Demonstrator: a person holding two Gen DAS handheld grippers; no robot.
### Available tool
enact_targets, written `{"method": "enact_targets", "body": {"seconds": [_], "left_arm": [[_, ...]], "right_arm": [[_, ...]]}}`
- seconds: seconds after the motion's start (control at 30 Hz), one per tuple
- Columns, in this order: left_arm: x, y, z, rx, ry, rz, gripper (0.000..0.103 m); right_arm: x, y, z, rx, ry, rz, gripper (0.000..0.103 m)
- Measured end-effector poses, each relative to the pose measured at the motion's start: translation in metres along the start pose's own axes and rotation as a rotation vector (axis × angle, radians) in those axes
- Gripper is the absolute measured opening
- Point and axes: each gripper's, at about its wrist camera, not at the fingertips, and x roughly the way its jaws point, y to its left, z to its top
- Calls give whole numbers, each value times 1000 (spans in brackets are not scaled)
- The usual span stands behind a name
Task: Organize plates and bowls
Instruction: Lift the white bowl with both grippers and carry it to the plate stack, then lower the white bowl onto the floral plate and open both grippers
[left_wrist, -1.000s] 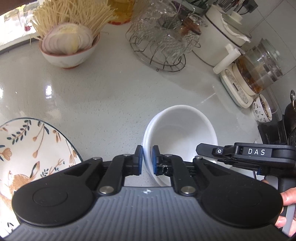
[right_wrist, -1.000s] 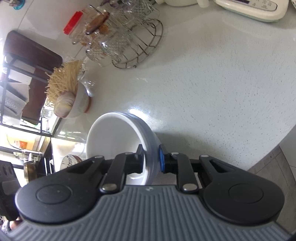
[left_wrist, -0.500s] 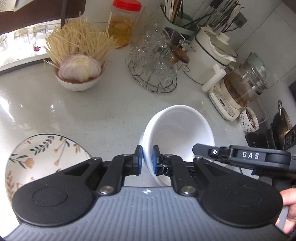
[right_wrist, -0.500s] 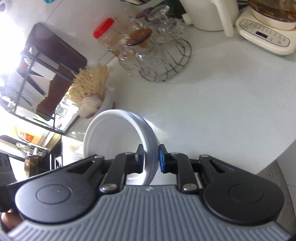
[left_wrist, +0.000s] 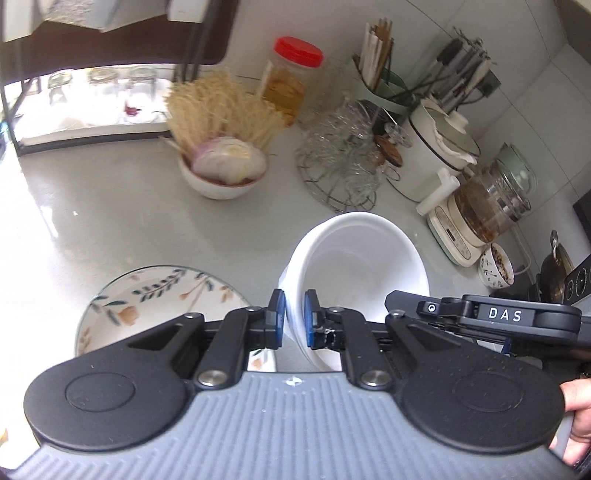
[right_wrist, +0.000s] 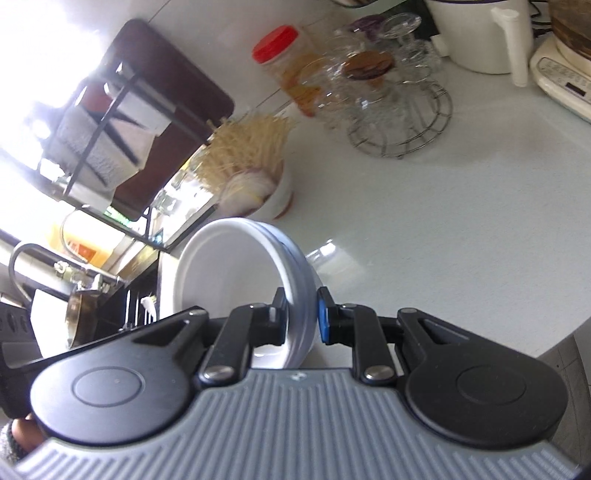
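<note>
A stack of white bowls (left_wrist: 354, 258) hangs tilted above the grey counter, held from both sides. My left gripper (left_wrist: 293, 319) is shut on the stack's near left rim. My right gripper (right_wrist: 301, 314) is shut on the opposite rim, where the nested bowls (right_wrist: 229, 273) show several stacked edges. The right gripper's black body, marked DAS, reaches in from the right in the left wrist view. A floral plate (left_wrist: 155, 299) lies flat on the counter below and left of the bowls.
A bowl with sliced onion and dry noodles (left_wrist: 225, 173) stands behind. Beside it are a wire rack of glasses (left_wrist: 340, 173), a red-lidded jar (left_wrist: 291, 81), a white pot (left_wrist: 436, 158), a glass kettle (left_wrist: 487, 206) and a small patterned bowl (left_wrist: 496, 266). The counter edge (right_wrist: 554, 343) runs at right.
Both grippers have lifted the white bowls up off the counter together. The counter, the floral plate and the onion bowl now look farther away and more of the back wall shows.
</note>
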Motion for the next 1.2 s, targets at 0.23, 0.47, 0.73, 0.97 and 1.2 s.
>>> {"method": "enact_targets", "body": {"seconds": [0.23, 0.47, 0.73, 0.97, 1.2], "left_arm": [[-25, 36, -18, -46, -36, 38, 13], [-34, 64, -30, -94, -51, 90, 13], [-26, 90, -45, -181, -37, 121, 13], [-12, 102, -55, -221, 0, 139, 13], [-1, 108, -55, -245, 4, 165, 13]], "right_arm": [[18, 30, -14, -50, 44, 34, 19], [44, 53, -21, -100, 100, 40, 19], [77, 64, -26, -145, 186, 13, 19], [99, 64, -30, -194, 246, -24, 19], [111, 64, -29, -241, 269, -16, 20]]}}
